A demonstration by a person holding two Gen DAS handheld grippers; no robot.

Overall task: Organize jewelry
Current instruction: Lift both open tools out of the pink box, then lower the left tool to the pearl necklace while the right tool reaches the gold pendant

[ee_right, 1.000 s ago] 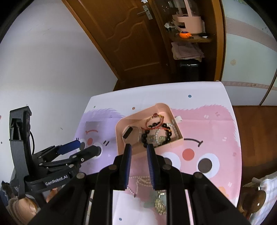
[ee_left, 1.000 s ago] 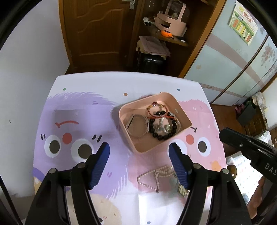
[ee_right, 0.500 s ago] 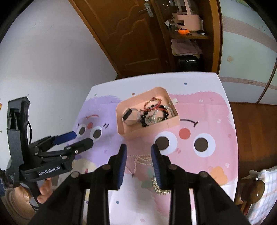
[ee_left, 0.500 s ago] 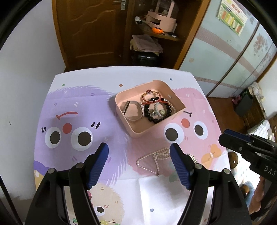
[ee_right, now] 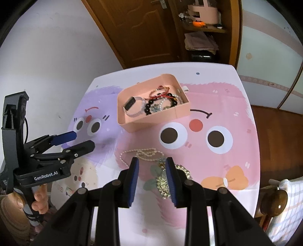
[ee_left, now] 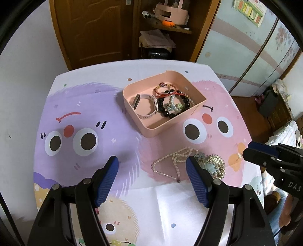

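Observation:
A pink tray (ee_left: 151, 130) (ee_right: 181, 110) sits mid-table holding a pale watch band (ee_left: 145, 106), a black bead bracelet (ee_left: 166, 111) and red cord bracelets (ee_left: 166, 90). A pearl necklace (ee_left: 174, 160) (ee_right: 140, 153) and a gold and teal brooch pile (ee_left: 214, 166) (ee_right: 162, 181) lie on the cloth in front of it. My left gripper (ee_left: 152, 179) is open and empty, held above the cloth near the pearls. My right gripper (ee_right: 152, 179) is open and empty, its jaws either side of the brooch pile.
The table wears a cartoon cloth with purple (ee_left: 75, 117) and pink (ee_right: 208, 123) monsters. Behind stand a wooden door (ee_left: 90, 28), a shelf with a pink organizer (ee_left: 170, 11) and folded cloth. A wardrobe (ee_left: 246, 43) is at right.
Both grippers have pulled back from the tray toward the near edge. The right gripper's jaws have opened from nearly shut to wide. The jewelry has not moved.

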